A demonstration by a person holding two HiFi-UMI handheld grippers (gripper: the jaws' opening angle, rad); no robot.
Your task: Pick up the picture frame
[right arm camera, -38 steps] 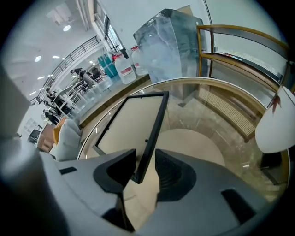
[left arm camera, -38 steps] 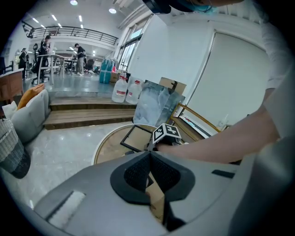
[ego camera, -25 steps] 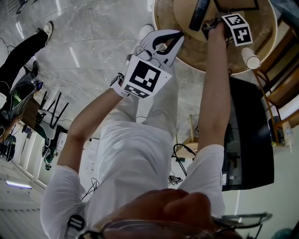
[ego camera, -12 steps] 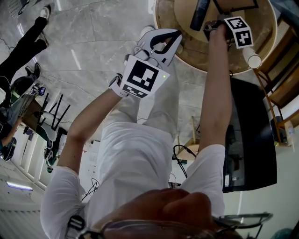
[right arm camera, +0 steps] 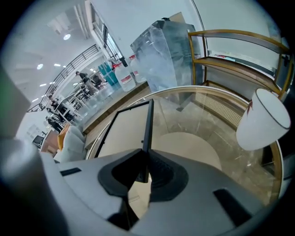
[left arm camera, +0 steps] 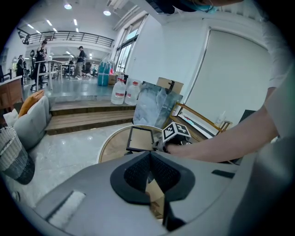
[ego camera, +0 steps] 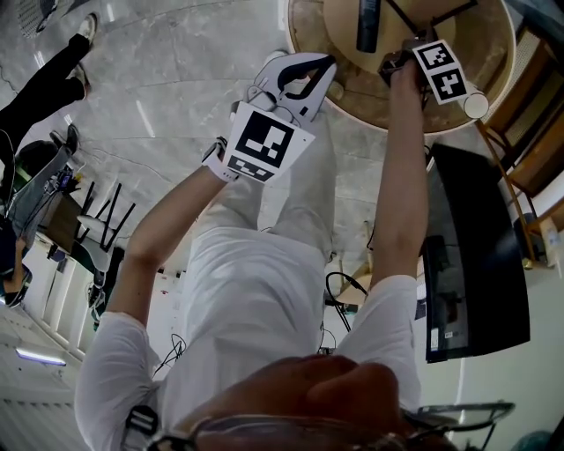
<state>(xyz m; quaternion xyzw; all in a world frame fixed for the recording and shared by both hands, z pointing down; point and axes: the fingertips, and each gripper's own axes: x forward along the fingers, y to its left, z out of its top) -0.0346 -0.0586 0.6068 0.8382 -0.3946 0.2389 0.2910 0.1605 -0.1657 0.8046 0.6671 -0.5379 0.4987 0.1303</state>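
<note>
The picture frame (right arm camera: 123, 133) is black-edged with a pale panel. It stands tilted over the round table (right arm camera: 273, 152), and its near edge runs straight into my right gripper (right arm camera: 145, 168), which is shut on that edge. In the head view the right gripper (ego camera: 398, 55) is over the table top, with the picture frame (ego camera: 460, 8) cut off by the picture's top edge. The left gripper view shows the picture frame (left arm camera: 139, 138) raised beside my right hand. My left gripper (ego camera: 328, 63) hovers at the table's near rim, shut with nothing between its jaws (left arm camera: 150, 160).
A white paper cup (right arm camera: 265, 120) stands near the table rim (ego camera: 352, 99) by my right hand. A dark oblong object (ego camera: 367, 25) lies on the table. A black screen (ego camera: 476, 255) and wooden shelving (right arm camera: 239, 46) are beside the table. A plastic-wrapped bundle (right arm camera: 166, 50) stands beyond it.
My right gripper has risen a little with the frame's edge in it, and the frame now tilts off the table. The left gripper has hardly moved.
</note>
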